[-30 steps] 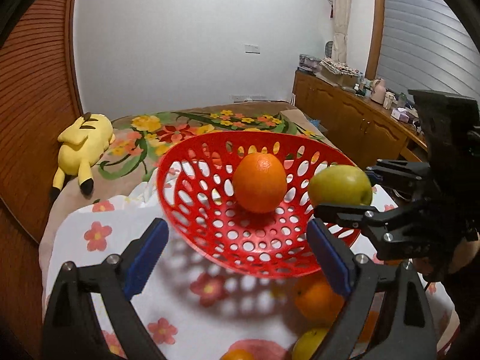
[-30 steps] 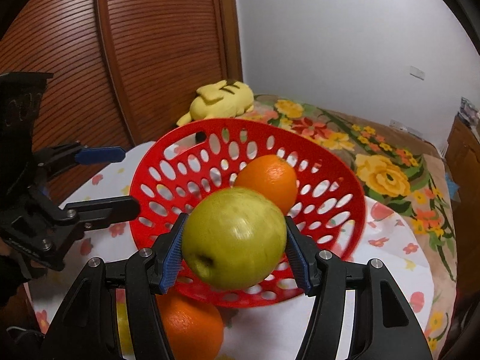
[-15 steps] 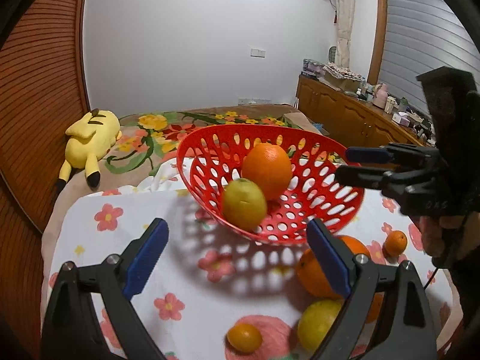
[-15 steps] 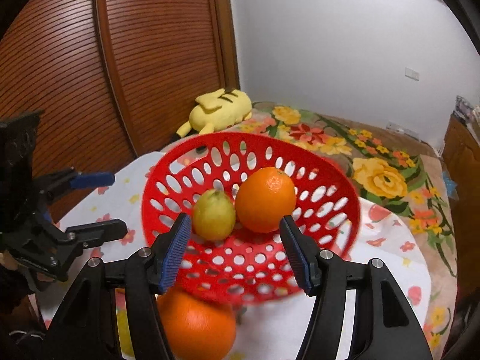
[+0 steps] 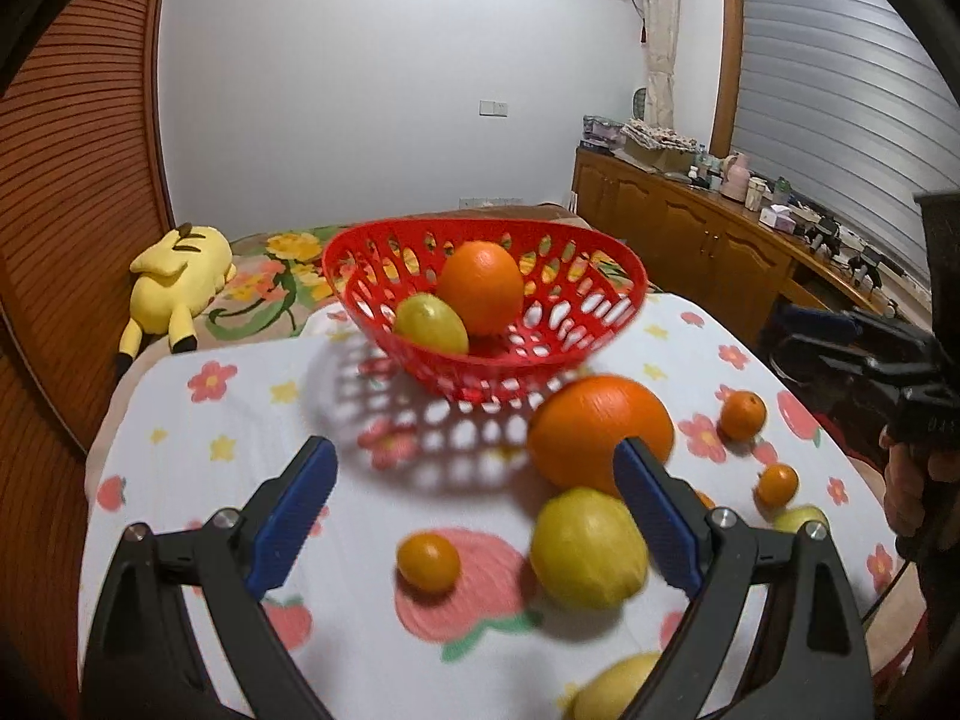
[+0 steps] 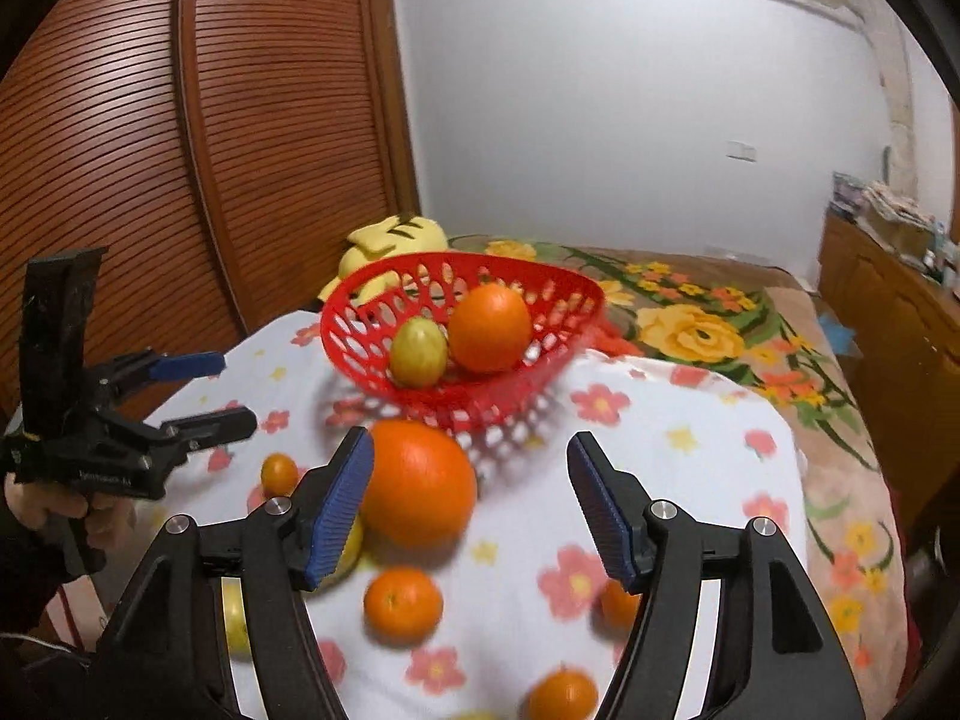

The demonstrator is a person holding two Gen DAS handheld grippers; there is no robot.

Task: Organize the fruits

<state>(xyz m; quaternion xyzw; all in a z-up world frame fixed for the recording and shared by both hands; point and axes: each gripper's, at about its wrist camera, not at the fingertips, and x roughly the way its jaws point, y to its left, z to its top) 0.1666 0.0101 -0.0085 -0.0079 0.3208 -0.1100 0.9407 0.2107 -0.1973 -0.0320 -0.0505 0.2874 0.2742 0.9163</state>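
Both grippers are angling down over the table. Right gripper [image 6: 471, 501] is sitting with jaws apart and nothing between them; they have just been opening. The large orange [image 6: 418, 483] is lying just beside its left pad. Left gripper [image 5: 477, 510] is spread wide, empty, with a yellow-green fruit [image 5: 588, 547] near its right pad.

Versus a second ago: the green apple [image 6: 418, 352] is out of the right gripper and now lying in the red basket [image 6: 360, 354] next to the orange [image 6: 489, 328]; both grippers are now further back from the basket.
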